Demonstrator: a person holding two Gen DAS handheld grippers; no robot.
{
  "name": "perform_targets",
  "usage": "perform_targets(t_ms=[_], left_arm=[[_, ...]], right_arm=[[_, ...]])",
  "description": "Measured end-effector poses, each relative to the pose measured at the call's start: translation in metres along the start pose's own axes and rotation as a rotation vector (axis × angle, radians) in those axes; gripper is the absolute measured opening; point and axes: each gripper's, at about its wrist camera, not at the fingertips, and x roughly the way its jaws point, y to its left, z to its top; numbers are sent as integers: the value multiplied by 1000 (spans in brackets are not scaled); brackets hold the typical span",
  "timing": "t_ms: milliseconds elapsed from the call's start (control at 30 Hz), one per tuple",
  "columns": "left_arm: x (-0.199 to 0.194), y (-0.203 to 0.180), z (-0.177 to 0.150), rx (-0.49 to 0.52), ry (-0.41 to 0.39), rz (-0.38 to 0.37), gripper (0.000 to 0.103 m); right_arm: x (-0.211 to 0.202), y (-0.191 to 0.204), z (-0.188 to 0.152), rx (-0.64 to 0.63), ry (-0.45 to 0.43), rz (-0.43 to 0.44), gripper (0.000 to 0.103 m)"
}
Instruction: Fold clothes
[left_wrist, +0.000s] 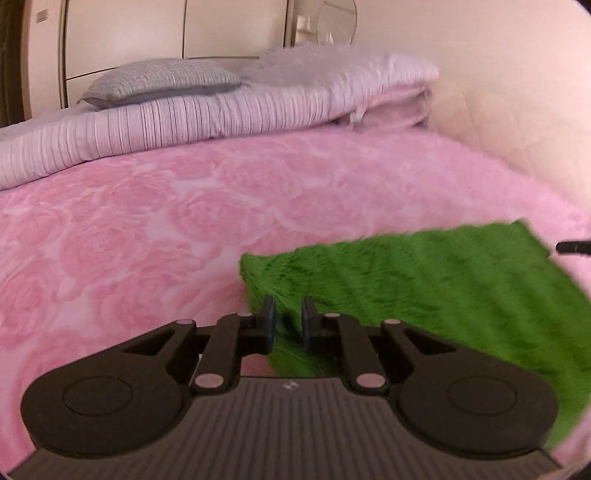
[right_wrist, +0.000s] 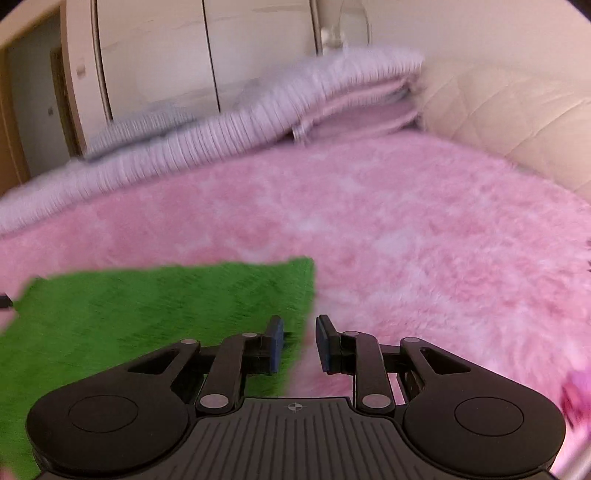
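Two grippers: left gripper (left_wrist: 288, 317) clamped on green cloth (left_wrist: 424, 288) | right gripper (right_wrist: 299, 341) likewise (edge blurred) | step: lifting edge | next: carry toward 12 o'clock.

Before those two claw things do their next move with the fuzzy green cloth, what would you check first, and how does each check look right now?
1. Left gripper on the green cloth: cloth lies between its fingers at the near left corner, but whether the pads press it: cannot tell.
2. Right gripper on the cloth's right edge: the edge runs between its fingers, with a gap showing; grip: cannot tell.
3. Both grippers at opposite sides of the cloth: ok.
4. Cloth spread without bunching: ok where visible, though blurred.
5. Room on the pink blanket ahead to lay the fold: ok.
6. Striped bedding at the far end clear of the cloth: ok.
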Motion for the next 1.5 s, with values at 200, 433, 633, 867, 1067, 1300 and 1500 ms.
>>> perform_targets(t_ms=[200, 433, 633, 867, 1067, 1300, 1500], left_arm=[[-41, -62, -34, 111, 50, -53, 11], [-60, -89, -84, 38, 58, 40, 11], [-77, -105, -82, 29, 88, 118, 11], [-112, -120, -83, -17, 77, 87, 12], [-118, -115, -83, -43, 62, 74, 14], [-93, -82, -85, -321, 92, -4, 16], [-74, -34, -105, -803, 72, -116, 22]], right_arm=[[-55, 50, -38, 31, 0, 113, 25], [-70, 66, -98, 19, 35, 27, 22], [-90, 73, -104, 67, 81, -47, 23], [-135, 57, -106, 401, 7, 48, 23], [-124, 15, -112, 813, -1, 186, 30], [-99, -6, -113, 939, 10, 223, 34], [-82, -13, -114, 961, 9, 249, 34]])
